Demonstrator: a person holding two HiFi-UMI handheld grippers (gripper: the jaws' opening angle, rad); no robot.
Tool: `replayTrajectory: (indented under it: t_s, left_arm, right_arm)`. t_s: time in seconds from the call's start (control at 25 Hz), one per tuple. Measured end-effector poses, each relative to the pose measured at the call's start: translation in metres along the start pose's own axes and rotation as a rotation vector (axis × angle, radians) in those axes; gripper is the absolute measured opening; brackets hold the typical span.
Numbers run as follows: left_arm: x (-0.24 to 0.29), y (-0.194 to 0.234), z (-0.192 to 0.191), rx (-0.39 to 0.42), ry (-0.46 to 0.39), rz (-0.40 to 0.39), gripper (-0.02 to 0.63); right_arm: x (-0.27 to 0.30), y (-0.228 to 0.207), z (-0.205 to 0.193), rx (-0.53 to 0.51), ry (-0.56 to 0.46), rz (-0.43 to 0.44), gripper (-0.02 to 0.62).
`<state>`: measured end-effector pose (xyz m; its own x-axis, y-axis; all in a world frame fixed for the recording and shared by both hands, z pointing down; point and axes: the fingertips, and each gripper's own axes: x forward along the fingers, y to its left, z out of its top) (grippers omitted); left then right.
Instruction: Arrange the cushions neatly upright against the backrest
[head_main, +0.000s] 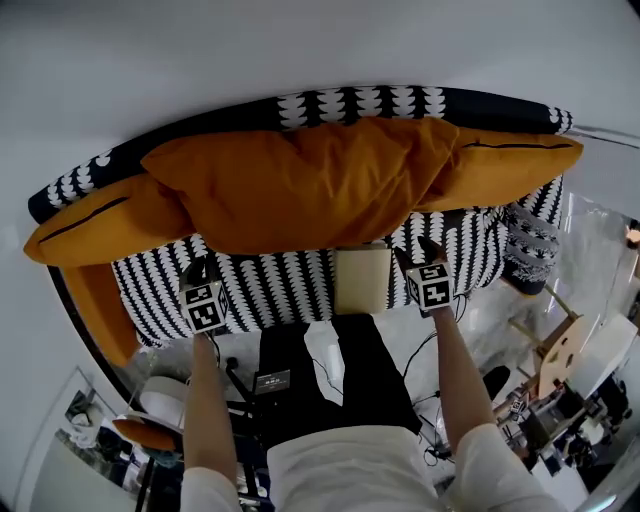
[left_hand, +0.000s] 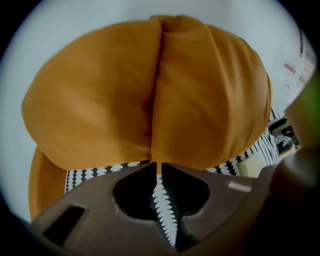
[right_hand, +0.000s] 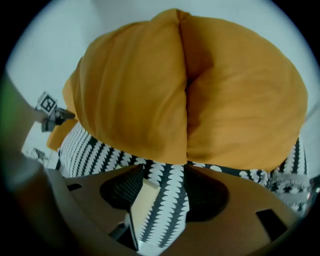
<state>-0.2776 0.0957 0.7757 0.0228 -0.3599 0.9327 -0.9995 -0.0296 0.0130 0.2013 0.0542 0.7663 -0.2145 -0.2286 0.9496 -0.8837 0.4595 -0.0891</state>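
From the head view, the sofa seat (head_main: 270, 288) with its black-and-white print runs across the frame. Two big orange cushions (head_main: 300, 185) lean overlapping against the backrest (head_main: 370, 100). A flatter orange cushion lies tipped at the left end (head_main: 100, 225) and another at the right end (head_main: 510, 165). A tan box (head_main: 362, 280) sits at the seat's front edge. The left gripper (head_main: 198, 275) is to its left and the right gripper (head_main: 427, 255) just to its right, and both point down at the seat, short of the cushions.

The left gripper view shows what the head view does not. The left gripper's jaws are pressed together with only a sliver of printed seat visible between them and nothing pinched. Ahead of them, the two big cushions meet at a vertical seam.

In the right gripper view, the jaws are spread wide. Printed seat and a corner of the tan box show in the gap, with neither pad touching anything. The same two cushions loom above, and the left gripper's marker cube shows at the far left.
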Motion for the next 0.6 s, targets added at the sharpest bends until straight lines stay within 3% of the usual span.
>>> replayTrajectory:
  t_s: [0.12, 0.16, 0.32, 0.48, 0.6]
  left_arm:
    - [0.037, -0.015, -0.022, 0.117, 0.090, -0.091, 0.168]
    - [0.045, -0.017, -0.025, 0.158, 0.090, -0.100, 0.178]
    - [0.059, -0.016, -0.021, 0.182, 0.019, -0.092, 0.178]
    - [0.067, -0.022, -0.020, 0.191, 0.000, -0.083, 0.149]
    - [0.075, -0.035, -0.014, 0.262, -0.011, -0.096, 0.118]
  right_arm:
    - [0.029, -0.010, -0.003, -0.210, 0.043, -0.013, 0.225]
    - [0.038, -0.012, -0.002, -0.259, 0.045, -0.006, 0.226]
    - [0.060, -0.008, 0.012, -0.358, 0.028, 0.015, 0.225]
    - [0.070, -0.005, 0.022, -0.346, -0.002, 0.007, 0.222]
    - [0.075, -0.007, 0.024, -0.330, -0.030, -0.025, 0.153]
